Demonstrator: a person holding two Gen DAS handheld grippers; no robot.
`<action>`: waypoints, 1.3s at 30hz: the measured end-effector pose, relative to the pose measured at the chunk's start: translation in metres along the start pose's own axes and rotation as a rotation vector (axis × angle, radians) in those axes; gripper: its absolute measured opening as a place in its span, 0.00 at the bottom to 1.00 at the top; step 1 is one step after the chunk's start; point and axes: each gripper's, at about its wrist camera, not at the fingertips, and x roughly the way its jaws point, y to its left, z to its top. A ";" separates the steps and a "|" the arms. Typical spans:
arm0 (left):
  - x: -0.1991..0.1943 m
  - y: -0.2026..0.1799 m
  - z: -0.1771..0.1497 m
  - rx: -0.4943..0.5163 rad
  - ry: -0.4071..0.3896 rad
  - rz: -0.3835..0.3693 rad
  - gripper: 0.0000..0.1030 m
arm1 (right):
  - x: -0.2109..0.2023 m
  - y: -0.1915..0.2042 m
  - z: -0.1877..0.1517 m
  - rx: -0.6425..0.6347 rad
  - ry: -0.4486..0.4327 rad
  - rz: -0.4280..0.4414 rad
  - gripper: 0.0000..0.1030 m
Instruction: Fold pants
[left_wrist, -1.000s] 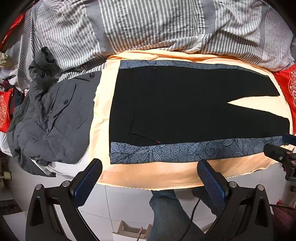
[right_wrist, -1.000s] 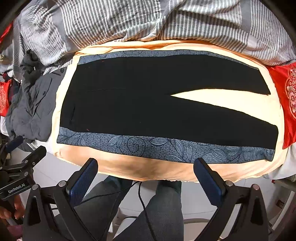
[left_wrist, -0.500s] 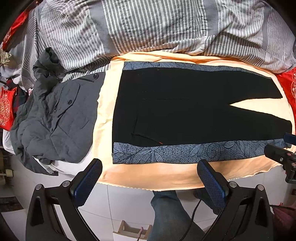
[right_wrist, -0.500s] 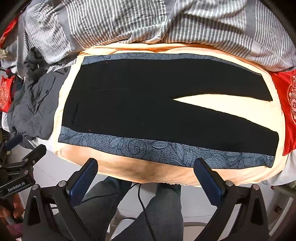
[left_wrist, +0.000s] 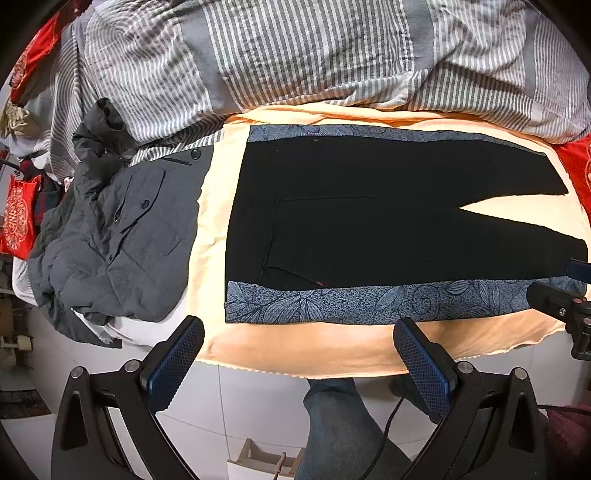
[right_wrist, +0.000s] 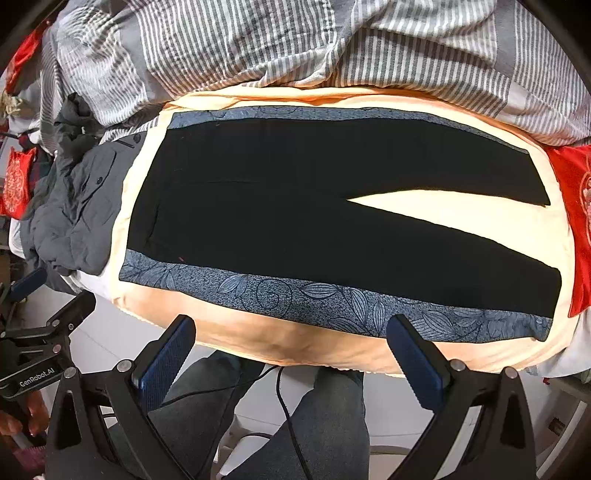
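Black pants (left_wrist: 369, 221) with blue floral side panels lie flat and unfolded along the bed's near edge, waistband toward the grey jacket (left_wrist: 110, 236). Both views have edged nearer; left tool (left_wrist: 295, 365) and right tool (right_wrist: 291, 362) hover spread wide, empty, folding not begun.

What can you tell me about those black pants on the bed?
The pants are black with a blue-grey leaf-print band along each outer side. They lie flat and unfolded on a peach sheet, waist to the left, legs spread in a narrow V to the right. The fabric looks smooth and soft. Neither pair of tongs touches them.
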 end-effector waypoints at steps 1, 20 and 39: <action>-0.001 -0.001 -0.001 -0.002 0.000 0.003 1.00 | 0.000 -0.001 0.000 -0.002 0.000 0.003 1.00; -0.003 -0.007 -0.016 -0.218 0.037 0.000 1.00 | -0.003 -0.034 -0.008 -0.048 0.026 0.095 1.00; 0.159 0.051 -0.045 -0.528 0.170 -0.295 0.95 | 0.168 -0.049 -0.057 0.497 0.154 0.655 0.90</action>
